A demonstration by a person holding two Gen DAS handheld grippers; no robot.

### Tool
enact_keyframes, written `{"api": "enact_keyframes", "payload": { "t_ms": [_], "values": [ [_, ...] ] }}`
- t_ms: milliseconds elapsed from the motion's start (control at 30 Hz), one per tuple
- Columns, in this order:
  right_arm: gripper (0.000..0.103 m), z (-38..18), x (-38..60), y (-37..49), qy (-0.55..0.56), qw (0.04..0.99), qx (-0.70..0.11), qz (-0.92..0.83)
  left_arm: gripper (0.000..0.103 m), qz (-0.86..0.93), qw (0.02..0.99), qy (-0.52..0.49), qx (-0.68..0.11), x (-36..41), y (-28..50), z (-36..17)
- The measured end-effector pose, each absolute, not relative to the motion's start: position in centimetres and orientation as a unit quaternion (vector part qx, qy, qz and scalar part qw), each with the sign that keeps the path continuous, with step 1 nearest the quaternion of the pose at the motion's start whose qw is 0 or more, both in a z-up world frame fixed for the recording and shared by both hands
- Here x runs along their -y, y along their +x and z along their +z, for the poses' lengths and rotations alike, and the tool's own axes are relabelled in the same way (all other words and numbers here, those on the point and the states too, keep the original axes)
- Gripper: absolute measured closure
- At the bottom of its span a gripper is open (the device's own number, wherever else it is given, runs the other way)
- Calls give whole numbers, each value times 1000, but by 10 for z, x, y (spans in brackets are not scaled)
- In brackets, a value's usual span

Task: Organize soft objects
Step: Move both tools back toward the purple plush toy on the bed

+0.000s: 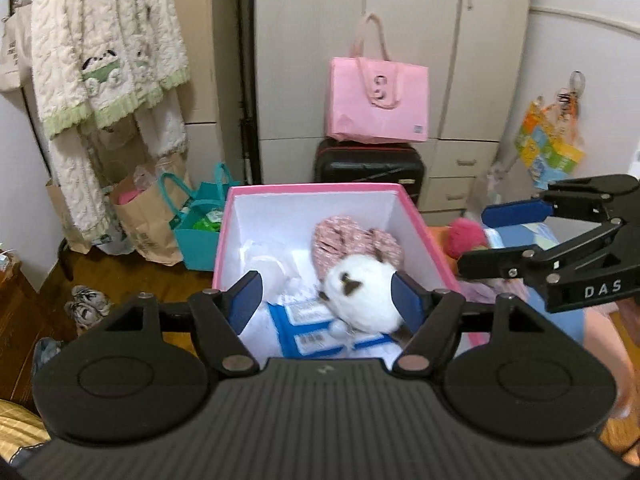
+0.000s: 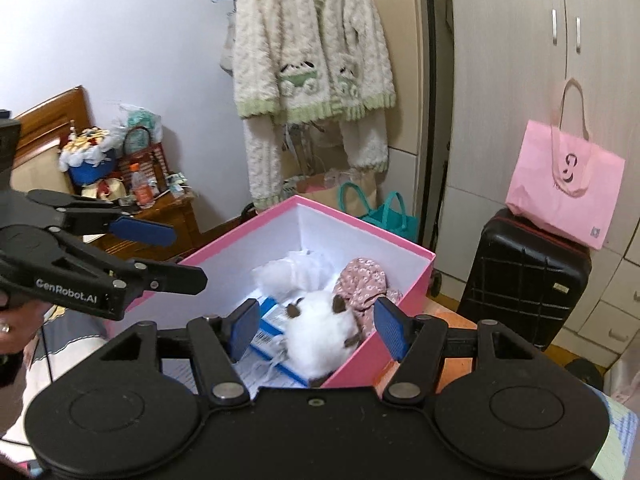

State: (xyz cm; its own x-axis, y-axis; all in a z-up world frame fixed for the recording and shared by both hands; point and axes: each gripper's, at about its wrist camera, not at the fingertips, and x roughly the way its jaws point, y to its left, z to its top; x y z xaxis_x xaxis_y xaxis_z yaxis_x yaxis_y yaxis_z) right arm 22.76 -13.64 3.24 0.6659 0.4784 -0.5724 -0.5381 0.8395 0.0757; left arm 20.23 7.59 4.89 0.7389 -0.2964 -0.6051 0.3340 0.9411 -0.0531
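writing: "genrobot.ai" in white on the side of the left gripper [image 2: 172, 254]; "das" in white on the side of the right gripper [image 1: 486, 240]; a dark looped logo on the pink tote bag [image 1: 378, 106]; other labels too small to read.

grippers: left gripper [image 1: 328, 300] with jaws apart, nothing between the blue pads; right gripper [image 2: 318, 330] likewise parted and empty. both hang above the box.

task items: white plush toy [image 1: 360, 296] with brown ears, lying inside the pink box [image 1: 308, 189] near its front wall; floral pink cloth [image 1: 352, 242] just behind and touching it; white crumpled wrapping [image 1: 264, 260] to the left; blue-and-white packets [image 1: 308, 320] flat on the box floor, partly under the toy.

room: pink tote bag on top of a black suitcase [image 1: 368, 168], in front of a beige wardrobe [image 1: 400, 40]; cream fleece jacket [image 2: 312, 60] with green trim hanging on the wall; brown paper bag [image 1: 144, 220] and teal bag [image 1: 200, 232] on the wooden floor [image 1: 120, 272]; wooden side table [image 2: 168, 208] crowded with small things.
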Motion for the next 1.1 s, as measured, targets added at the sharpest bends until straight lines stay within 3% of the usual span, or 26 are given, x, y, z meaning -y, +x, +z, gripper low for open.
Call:
{"api": "enact_keyframes", "payload": {
  "t_ms": [633, 1100],
  "values": [
    [33, 41, 227, 102, -81, 926, -284, 236, 30, -316, 884, 82, -335, -6, 116, 67],
    [33, -4, 254, 95, -95, 911, -297, 268, 30, -335, 859, 121, -367, 79, 117, 39]
  ]
}}
